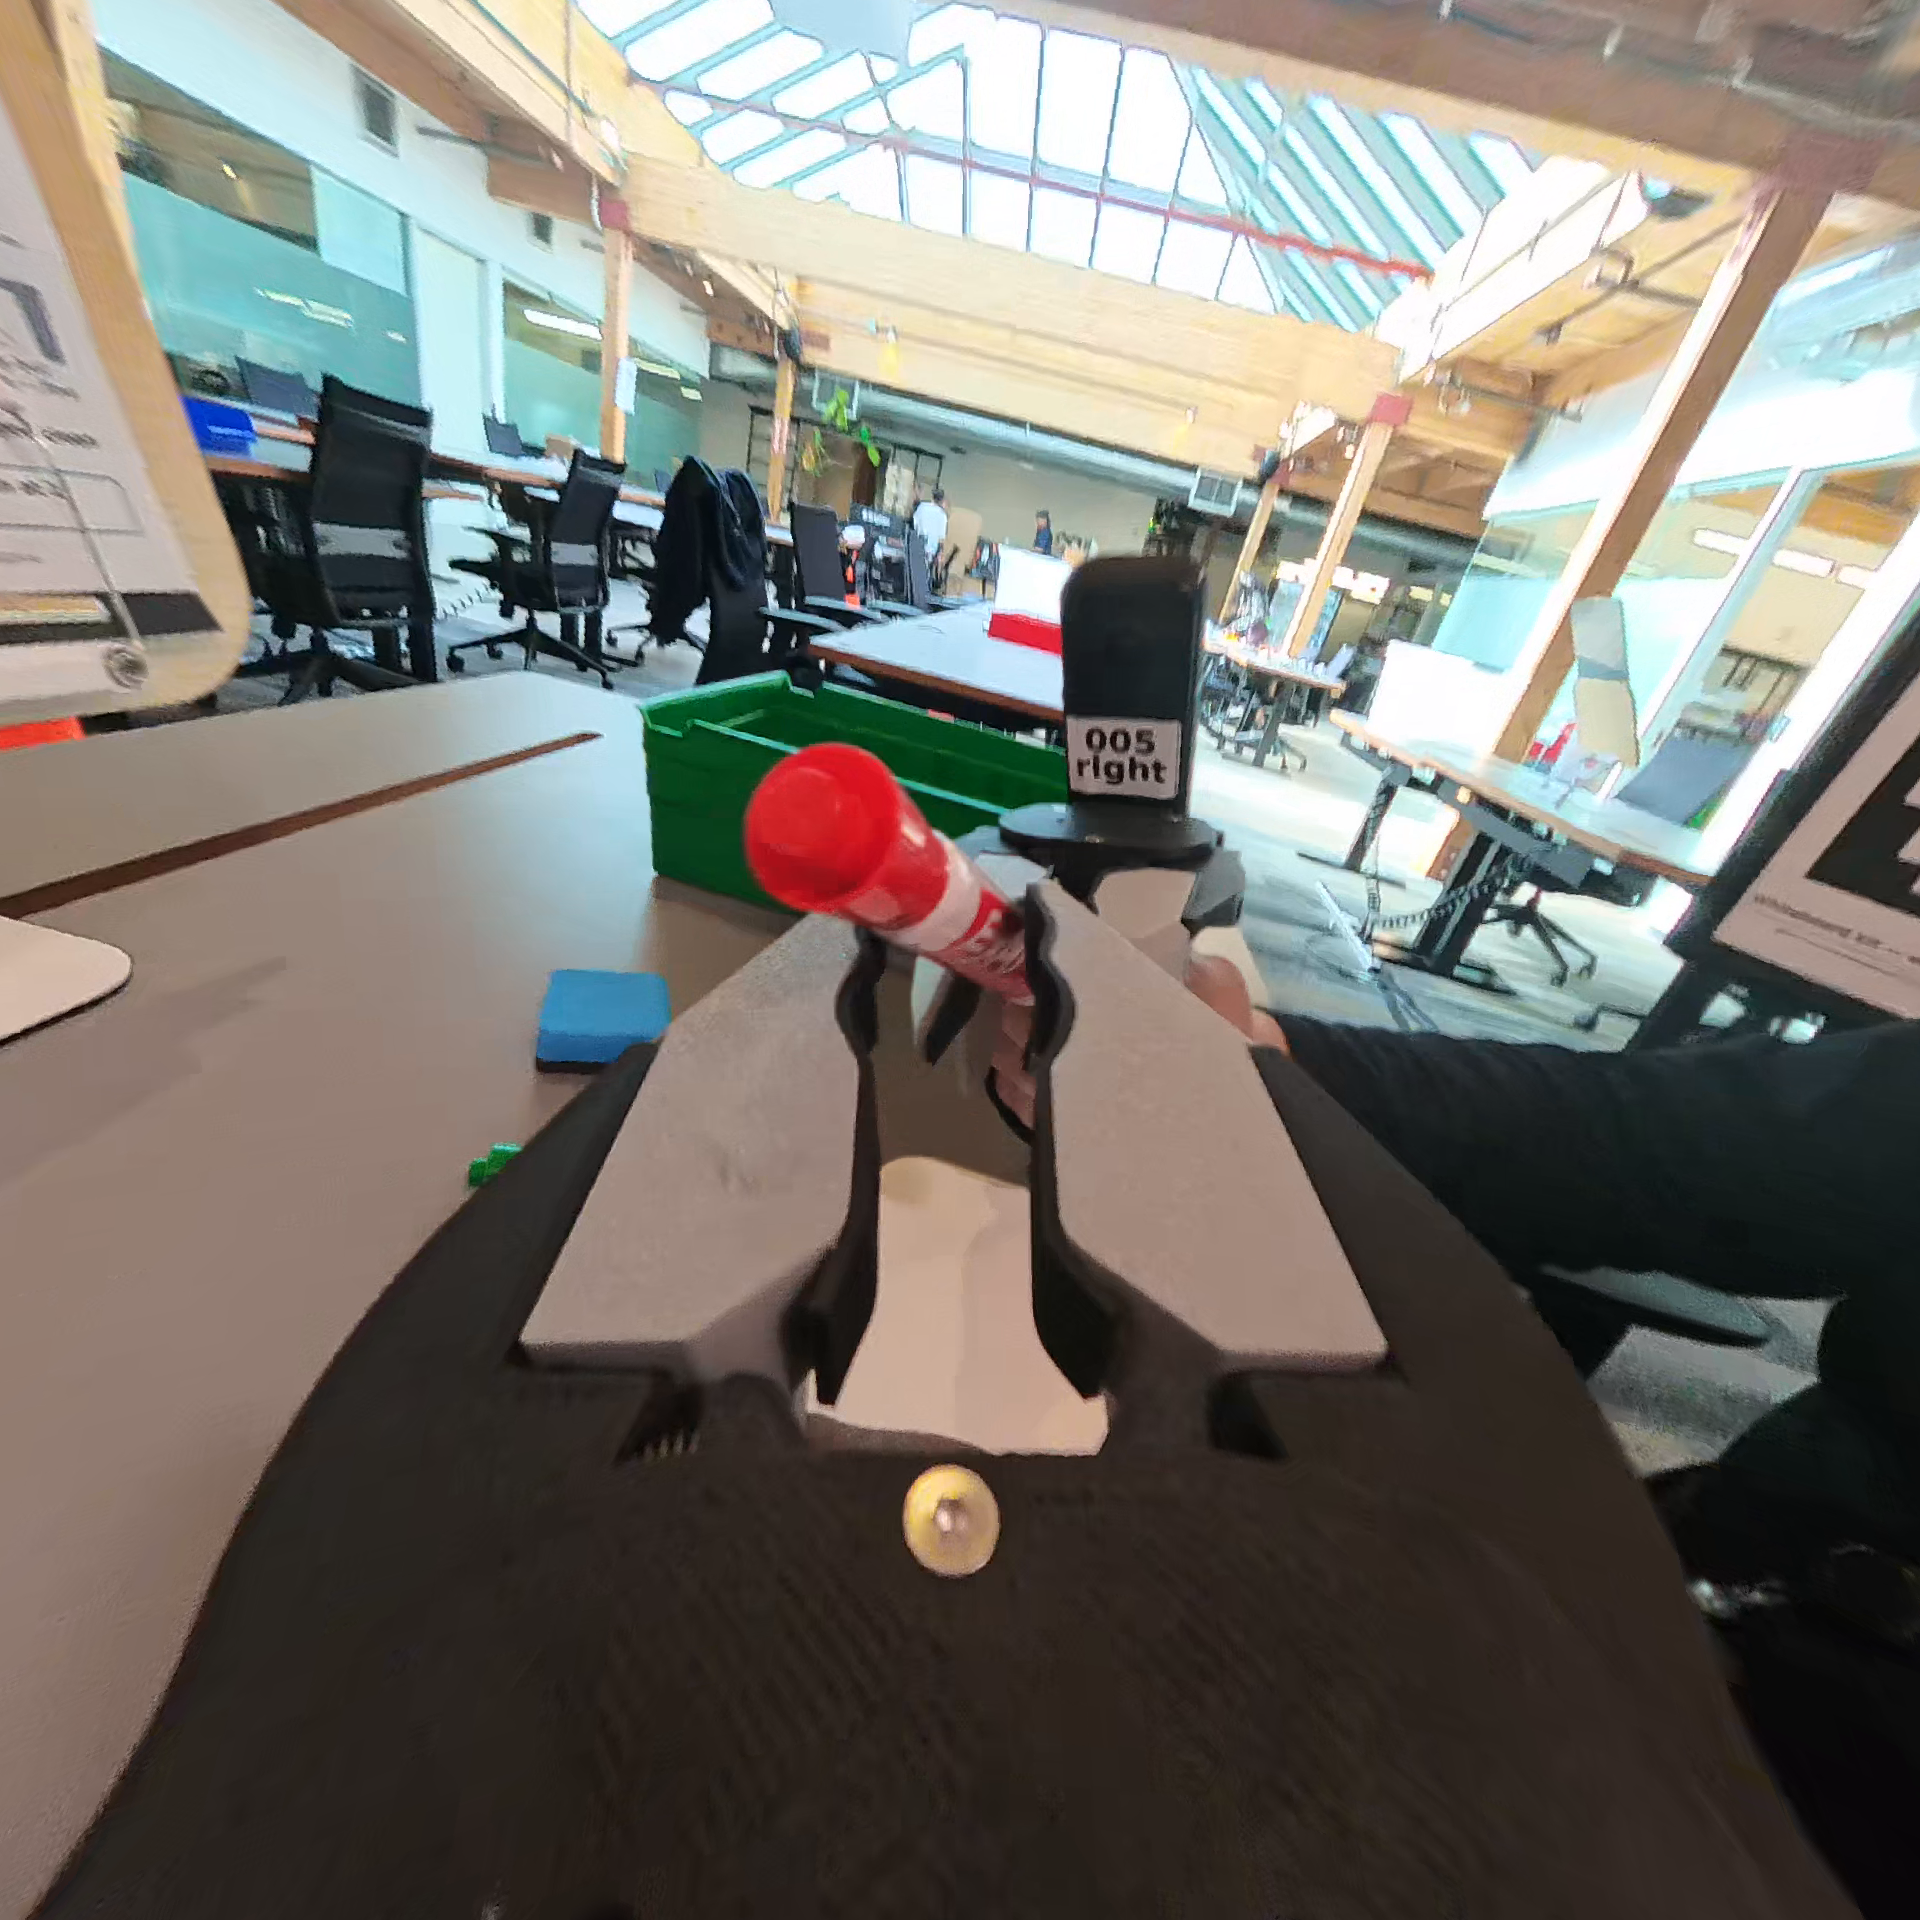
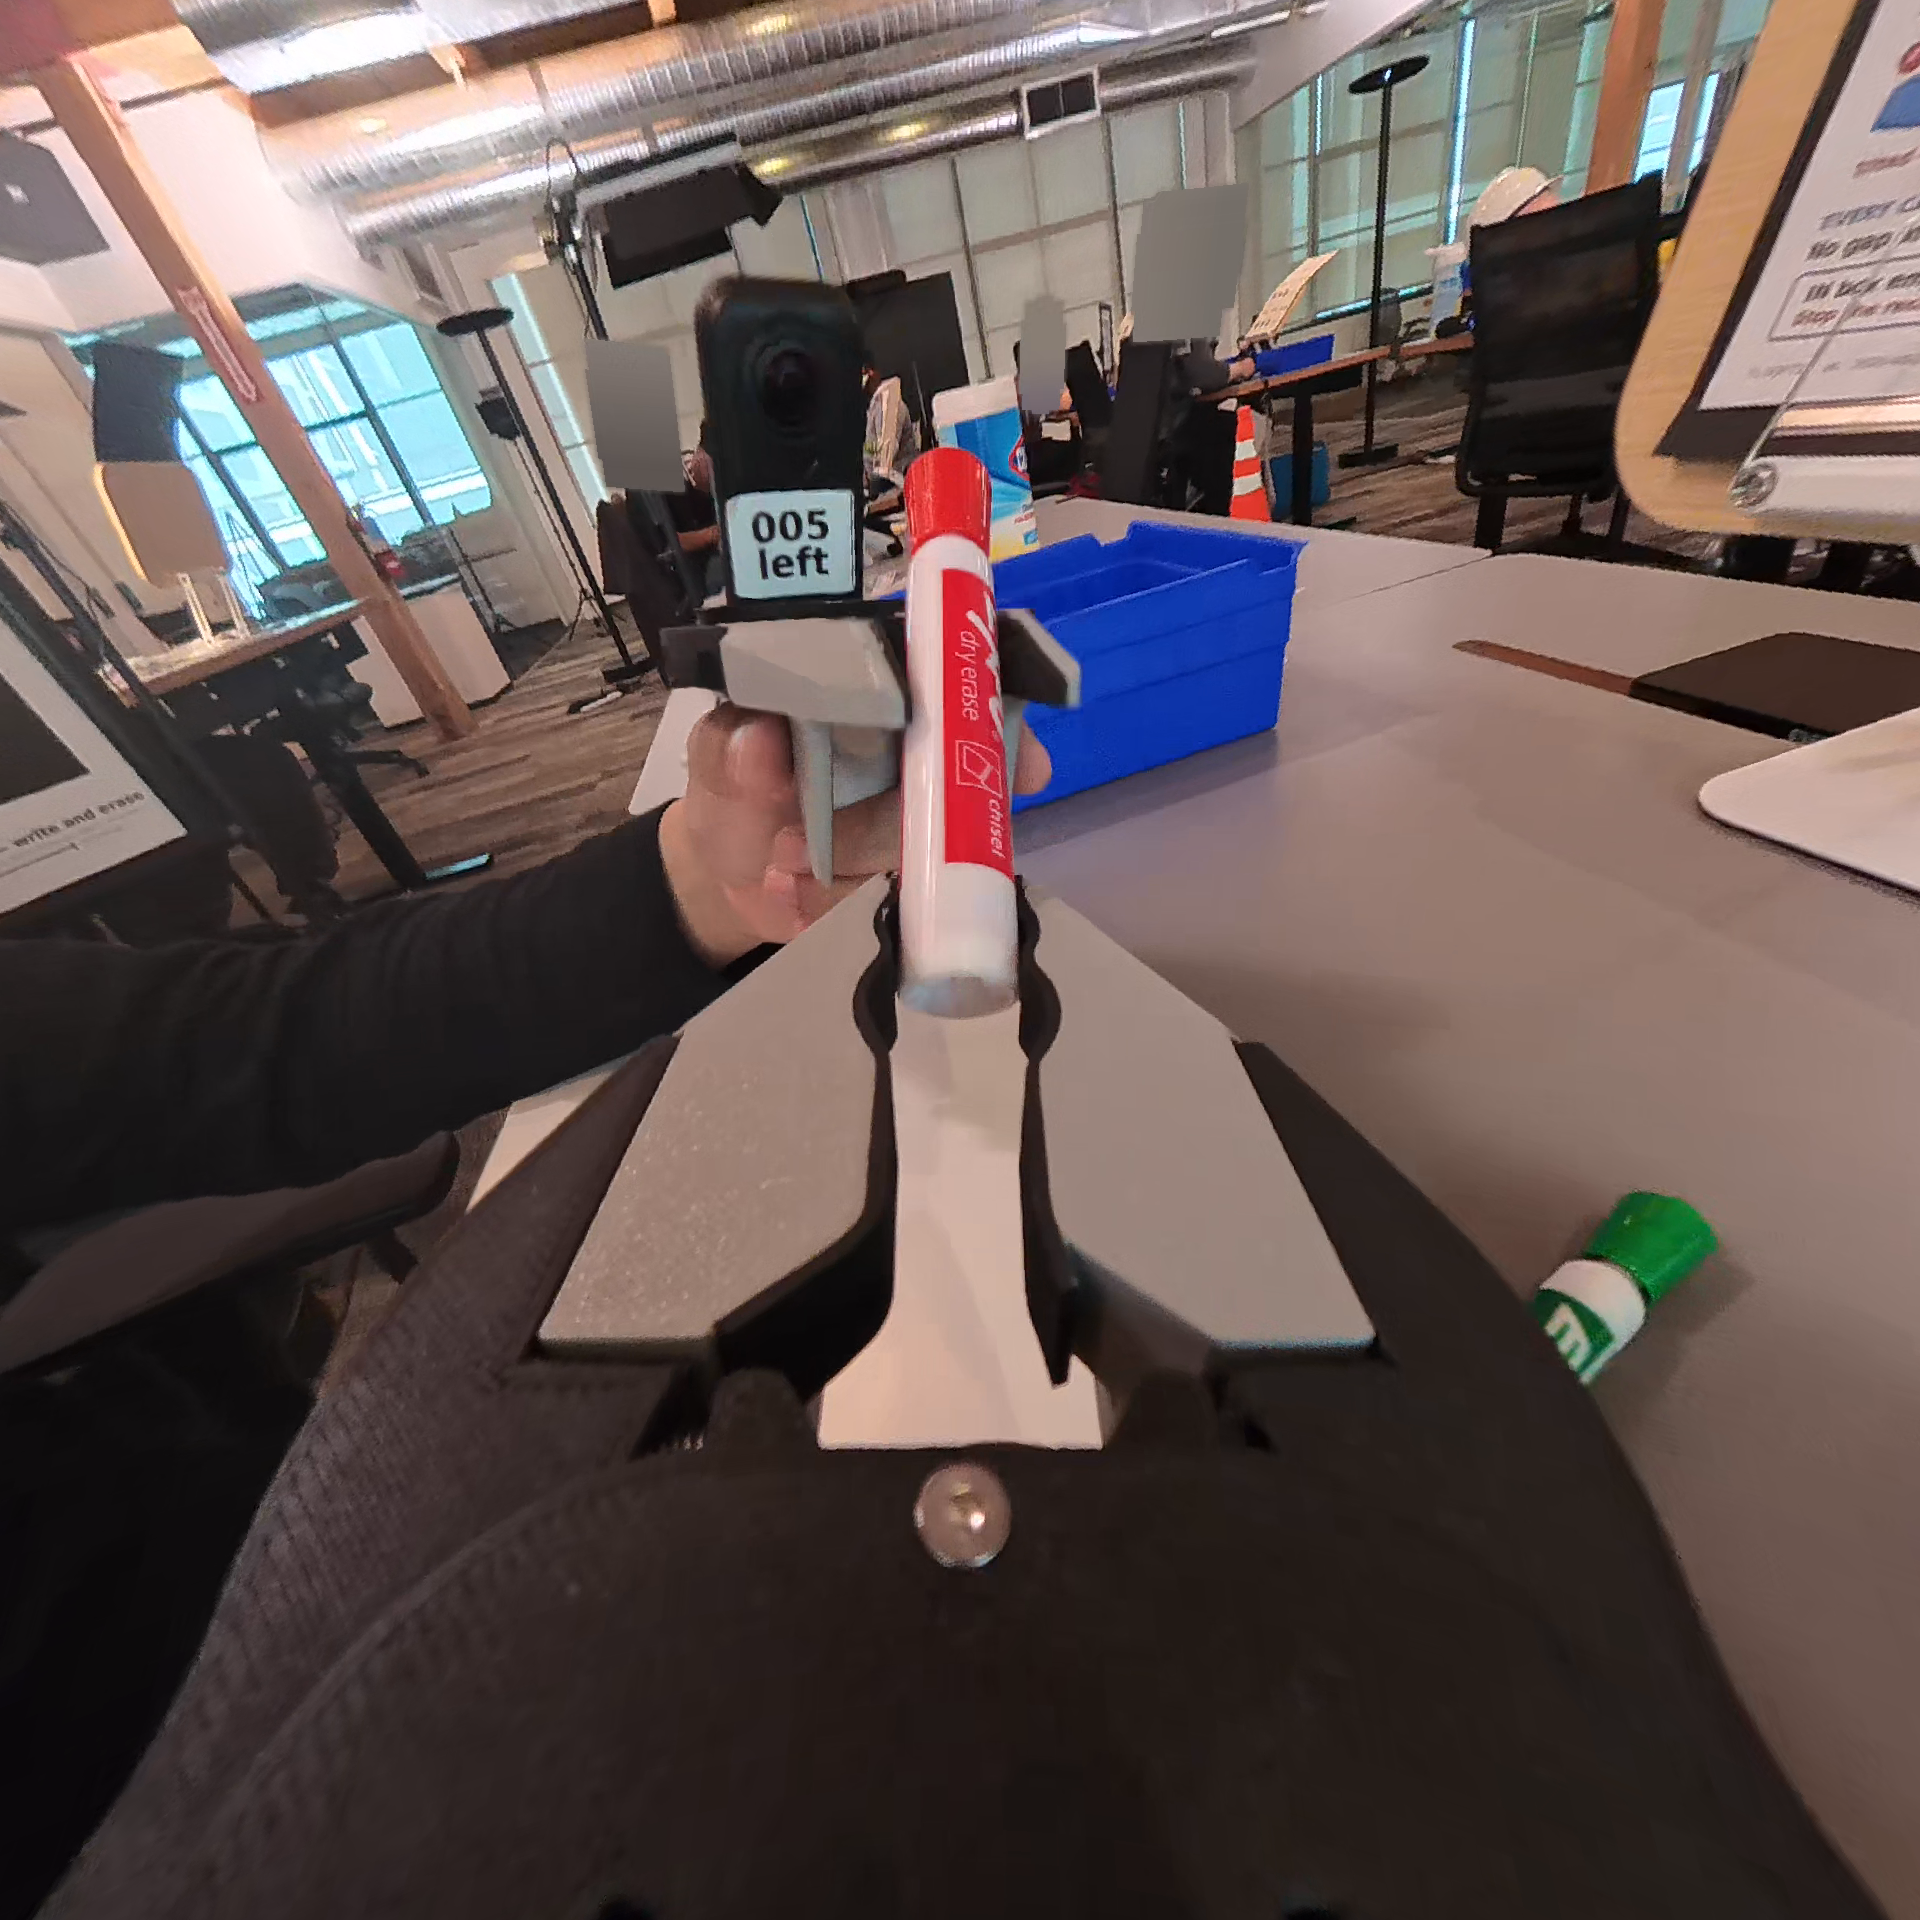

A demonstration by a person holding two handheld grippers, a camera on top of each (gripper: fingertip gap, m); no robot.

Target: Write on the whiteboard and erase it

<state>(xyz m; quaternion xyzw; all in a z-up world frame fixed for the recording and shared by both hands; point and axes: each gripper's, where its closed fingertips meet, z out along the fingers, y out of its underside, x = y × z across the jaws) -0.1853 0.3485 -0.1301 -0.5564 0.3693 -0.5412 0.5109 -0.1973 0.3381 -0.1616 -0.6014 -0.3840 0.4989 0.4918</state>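
The right gripper [image 2: 958, 951] has its fingers pressed on the white butt end of a red marker [image 2: 951, 717]. The left gripper [image 1: 951, 961] sits around the barrel, its fingers narrowly apart; whether they press on it is hard to tell. Beyond lie a blue eraser [image 1: 603, 1018], a green bin [image 1: 748, 769] and a green marker [image 2: 1621, 1283] on the desk [image 2: 1455, 987].

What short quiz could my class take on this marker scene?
1. Which cap colour has the raised marker? A green, B red, C blue.
2. True or false: the blue eraser lies on the table.
3. Fill in: the second marker, lying on the table, has a ___ cap.
Key: 1 B; 2 true; 3 green.
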